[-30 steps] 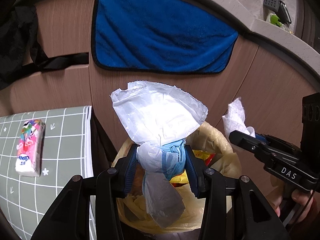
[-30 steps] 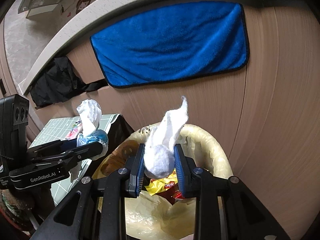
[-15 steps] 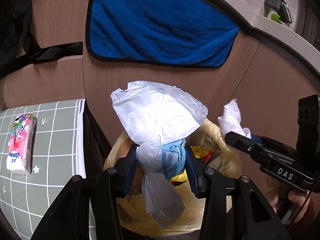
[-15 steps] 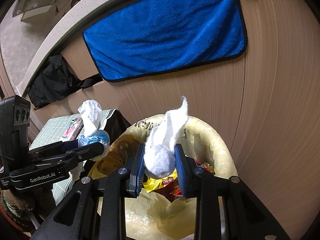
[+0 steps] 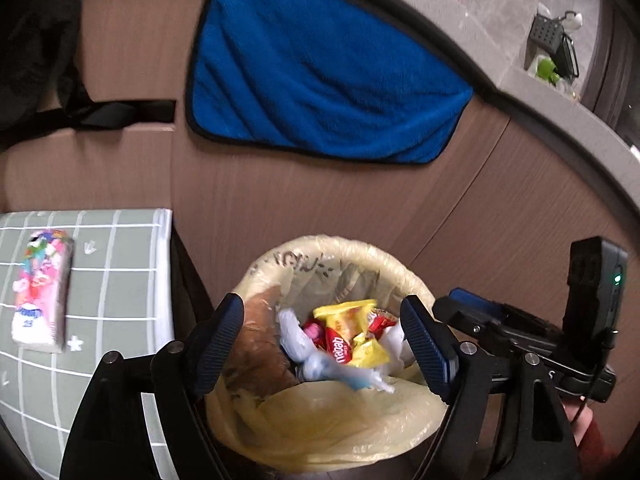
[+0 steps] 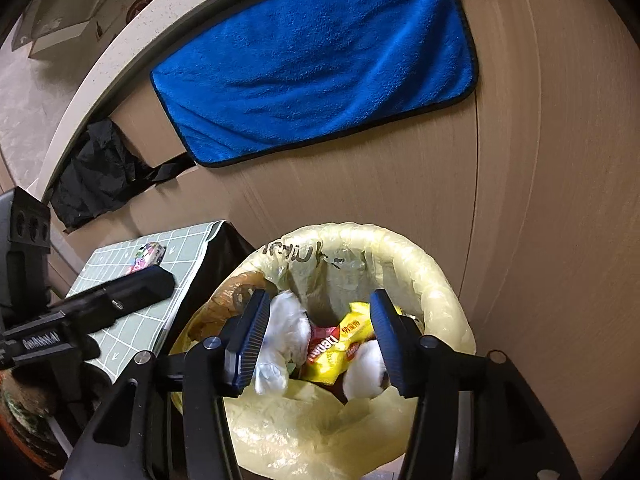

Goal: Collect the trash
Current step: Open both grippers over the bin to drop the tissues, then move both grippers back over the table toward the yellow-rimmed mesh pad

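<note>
Brown wood-grain panelling (image 5: 280, 208) across the background, blue towel (image 5: 320, 80) hung flat on it at 12 o'clock, grey counter edge (image 5: 560, 120) curving above toward 2 o'clock; black cloth (image 6: 96, 172) draped at 9 o'clock in the right wrist view.

Bin (image 5: 340, 248) lined with a yellow bag, standing against the panelling, at centre in both views; inside it yellow and red snack wrappers (image 5: 348, 340), blurred white-and-blue plastic bag (image 5: 320, 360) at 6 o'clock among them, white tissue wad (image 6: 364, 368) at 5 o'clock beside the wrappers in the right wrist view.

Left gripper (image 5: 322, 346) over the bin mouth, jaws just sprung wide apart, nothing between the blue pads, plastic bag released and lying down in the bin; right gripper (image 6: 320, 340) likewise above the bin, jaws just opened, pads clear of the tissue wad, which sits low by the right-hand pad; cannot tell whether wad and plastic bag have come to rest.

Green gridded mat (image 5: 100, 280) at 9 o'clock beside the bin, colourful tissue pack (image 5: 40, 292) lying flat on it, well apart from the bin; bit of a hand (image 5: 584, 428) under the right gripper at 4 o'clock in the left wrist view.
</note>
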`<state>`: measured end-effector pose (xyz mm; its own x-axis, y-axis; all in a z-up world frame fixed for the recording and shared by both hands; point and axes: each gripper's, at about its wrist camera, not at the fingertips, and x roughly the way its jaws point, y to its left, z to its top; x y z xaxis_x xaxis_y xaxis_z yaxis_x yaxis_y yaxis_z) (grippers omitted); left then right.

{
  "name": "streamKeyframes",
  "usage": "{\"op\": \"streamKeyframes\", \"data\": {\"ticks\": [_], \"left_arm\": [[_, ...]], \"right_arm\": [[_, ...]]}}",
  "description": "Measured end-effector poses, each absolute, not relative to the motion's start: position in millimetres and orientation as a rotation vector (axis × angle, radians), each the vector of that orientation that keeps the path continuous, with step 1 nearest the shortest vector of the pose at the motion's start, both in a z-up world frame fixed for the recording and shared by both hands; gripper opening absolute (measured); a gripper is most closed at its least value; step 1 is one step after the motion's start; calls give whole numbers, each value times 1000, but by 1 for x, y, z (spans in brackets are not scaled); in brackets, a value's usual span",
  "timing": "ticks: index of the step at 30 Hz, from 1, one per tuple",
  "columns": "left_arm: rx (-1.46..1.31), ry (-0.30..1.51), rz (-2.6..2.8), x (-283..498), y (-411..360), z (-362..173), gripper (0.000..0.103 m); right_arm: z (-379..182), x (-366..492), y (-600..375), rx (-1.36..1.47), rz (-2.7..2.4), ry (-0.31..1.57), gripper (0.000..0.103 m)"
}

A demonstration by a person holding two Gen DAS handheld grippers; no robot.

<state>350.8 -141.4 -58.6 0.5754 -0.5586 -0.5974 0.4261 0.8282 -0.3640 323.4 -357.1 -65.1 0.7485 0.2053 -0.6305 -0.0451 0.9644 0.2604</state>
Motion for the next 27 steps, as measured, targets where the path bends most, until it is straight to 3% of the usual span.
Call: {"op": "streamKeyframes", "data": {"ticks": [13,27], "left_arm": [[-217,773,-302,308,26,-51,83],[-444,781,-5,263,233,-86,84]], "right_arm": [[-40,307,-323,242,224,653,53],[-67,318,-151,149,503,779,53]]}}
